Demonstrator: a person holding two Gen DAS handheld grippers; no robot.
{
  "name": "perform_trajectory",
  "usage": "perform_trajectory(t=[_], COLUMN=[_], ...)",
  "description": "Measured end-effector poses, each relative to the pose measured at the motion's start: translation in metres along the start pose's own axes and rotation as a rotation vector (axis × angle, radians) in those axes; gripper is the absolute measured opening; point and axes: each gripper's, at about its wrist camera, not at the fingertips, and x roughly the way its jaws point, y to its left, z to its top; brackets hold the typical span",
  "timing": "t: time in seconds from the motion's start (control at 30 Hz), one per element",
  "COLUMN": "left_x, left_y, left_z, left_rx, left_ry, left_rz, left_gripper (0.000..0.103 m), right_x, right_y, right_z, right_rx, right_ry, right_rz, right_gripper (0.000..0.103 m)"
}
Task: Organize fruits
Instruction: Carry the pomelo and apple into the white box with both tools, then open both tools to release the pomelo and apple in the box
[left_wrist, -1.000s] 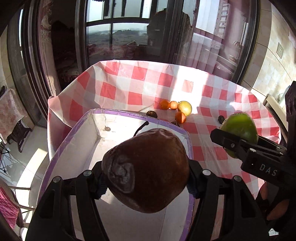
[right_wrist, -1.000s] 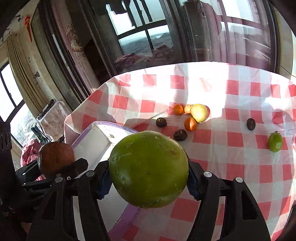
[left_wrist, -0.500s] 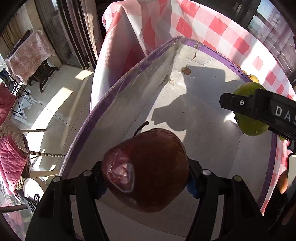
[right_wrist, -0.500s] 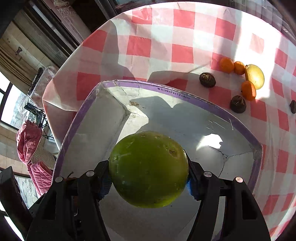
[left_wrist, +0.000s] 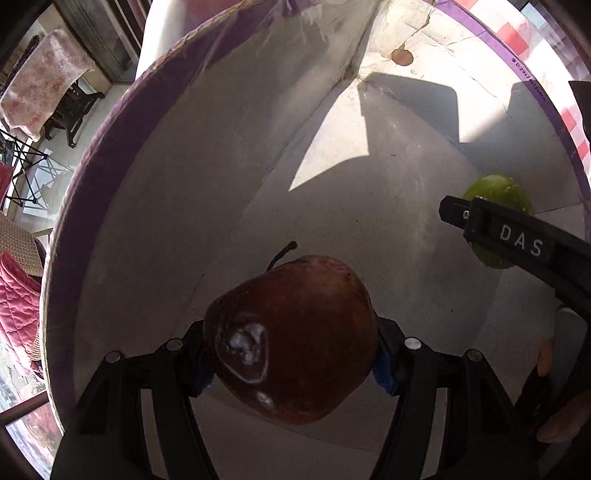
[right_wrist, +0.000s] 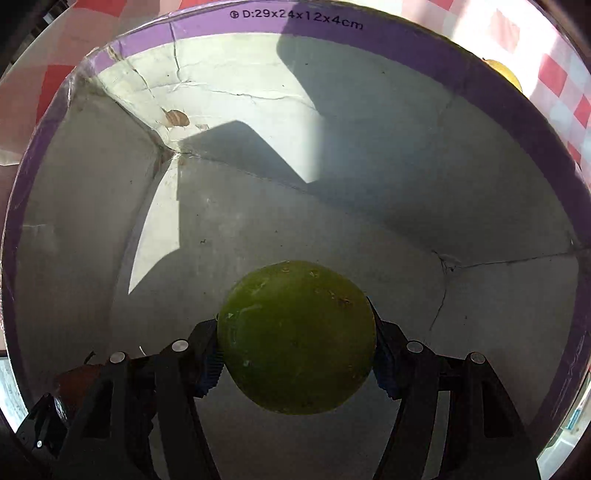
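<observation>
Two grippers, left (left_wrist: 291, 354) clamping brown pear (left_wrist: 291, 339), right (right_wrist: 295, 354) clamping green fruit (right_wrist: 297, 338).

The purple box rim (right_wrist: 295, 24) reads "D:29x24x12x4cm"; the right gripper (left_wrist: 517, 240) bears "DAS".

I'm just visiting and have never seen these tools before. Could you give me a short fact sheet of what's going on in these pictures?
Setting: inside a white box with a purple rim
Left hand-held gripper: shut on a dark red apple with a bruised patch
Right hand-held gripper: shut on a round green fruit
Position: both fruits low inside the box; whether they touch the floor cannot be told
Box floor: no loose fruit visible
Outside: red checked tablecloth, yellow fruit past the rim
</observation>
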Motion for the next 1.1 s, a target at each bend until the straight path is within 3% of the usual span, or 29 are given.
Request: perform_trajectory(t=[0.1,0.3,0.37,0.47,0.53,0.7,0.83,0.97,1.1], left_x=[0.005,0.004,0.001,-0.003,-0.007,-0.022,-0.048,-0.086,-0.121], left_y=[0.001,-0.005,-0.009,-0.019,-0.031,-0.037,-0.045,-0.066,-0.068], left_z=[-0.002,-0.005,-0.004,-0.003,-0.004,-0.004,-0.007,-0.018,-0.037], left_rx=[0.001,0.027,0.026,0.046,0.054,0.046,0.081,0.181,0.221], left_ry=[0.039,0.057,0.048,0.049,0.051,0.008,-0.103,-0.298,-0.505], left_rz=[-0.007,-0.012,-0.011,-0.022,-0.026,-0.062,-0.076,-0.04,0.031], left_gripper=[0.066,0.068,0.077,0.085,0.087,0.091,0.092,0.092,0.098], right_x=[0.003,0.007,0.006,0.0,-0.004,-0.029,-0.05,-0.082,-0.128], right_y=[-0.004,0.012,0.015,0.017,0.016,0.007,-0.013,-0.032,-0.033], right_z=[0.0,-0.005,-0.007,-0.008,-0.005,-0.006,-0.009,-0.016,-0.021], right_rx=[0.015,-0.078,-0.096,-0.115,-0.111,-0.045,0.042,0.075,0.046], right_ry=[0.019,0.035,0.039,0.019,0.007,-0.069,-0.134,-0.197,-0.366], right_rz=[-0.004,-0.048,-0.045,-0.038,-0.03,0.028,0.1,0.207,0.275], right_gripper=[0.064,0.065,0.065,0.067,0.074,0.077,0.077,0.077,0.078])
